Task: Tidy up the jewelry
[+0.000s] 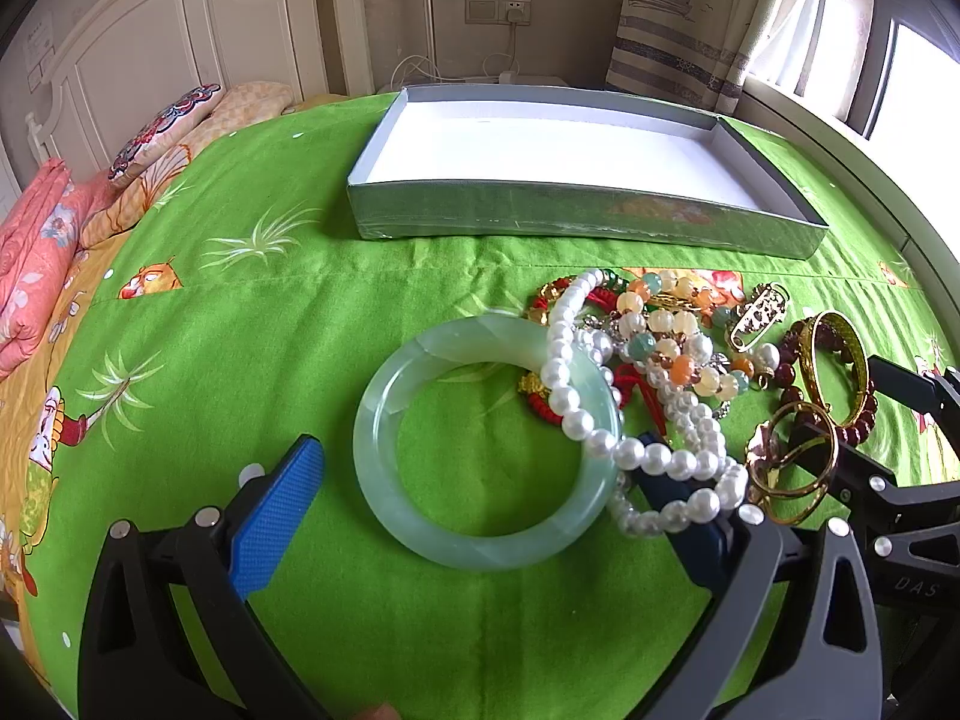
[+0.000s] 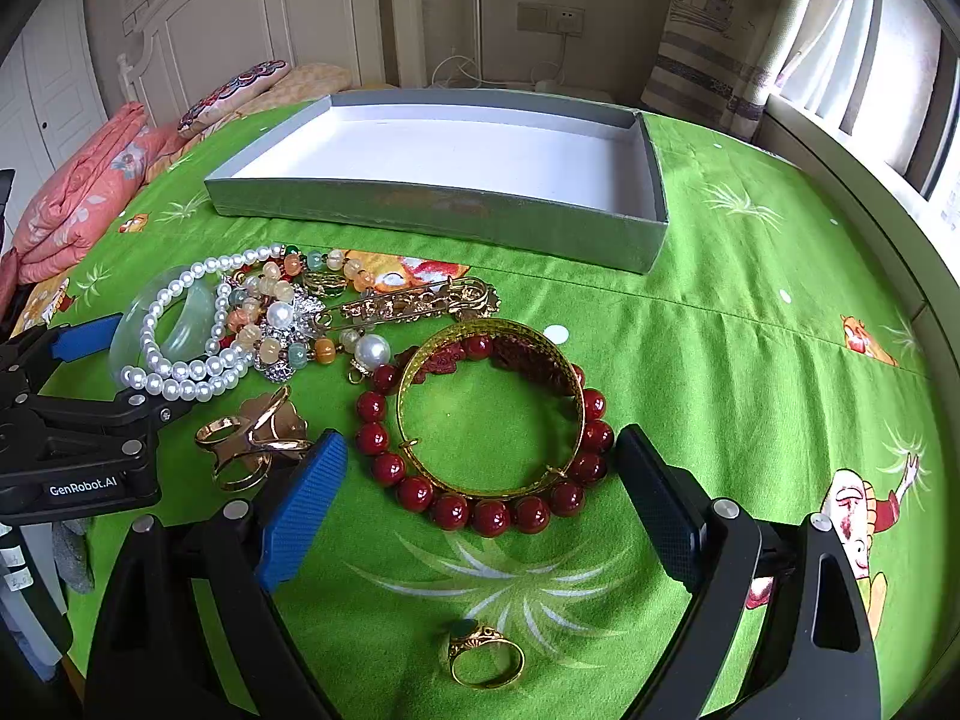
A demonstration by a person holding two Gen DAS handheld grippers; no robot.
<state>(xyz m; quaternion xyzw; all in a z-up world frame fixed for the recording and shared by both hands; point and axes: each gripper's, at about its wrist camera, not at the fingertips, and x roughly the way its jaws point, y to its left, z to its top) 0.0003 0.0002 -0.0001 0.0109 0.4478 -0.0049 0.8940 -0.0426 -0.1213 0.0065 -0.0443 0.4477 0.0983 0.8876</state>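
Here, smooth jade bangle (image 1: 486, 441) (round, translucent) under pearls (image 1: 630, 450).

The bed sheet (image 2: 750, 360) is bright green, printed with pale palm-leaf sprays, white dots and orange and red cartoon figures. On it the box (image 2: 432, 216) is silver-grey outside and white inside. In front of the box lie a pale translucent green bangle (image 1: 480, 540), a white pearl strand (image 1: 567, 384), beads in cream, orange and soft green (image 1: 672, 336), a gold openwork brooch (image 2: 414, 303), a gold bangle (image 2: 489, 480) and a dark red bead bracelet (image 2: 492, 513). Nearer than the box, a gold ring (image 2: 485, 657) carries a dark green stone. Each tool shows one blue textured pad (image 2: 303, 513) on a black frame. To the left of the box, folded bedding (image 2: 84, 198) is salmon pink with flowers.
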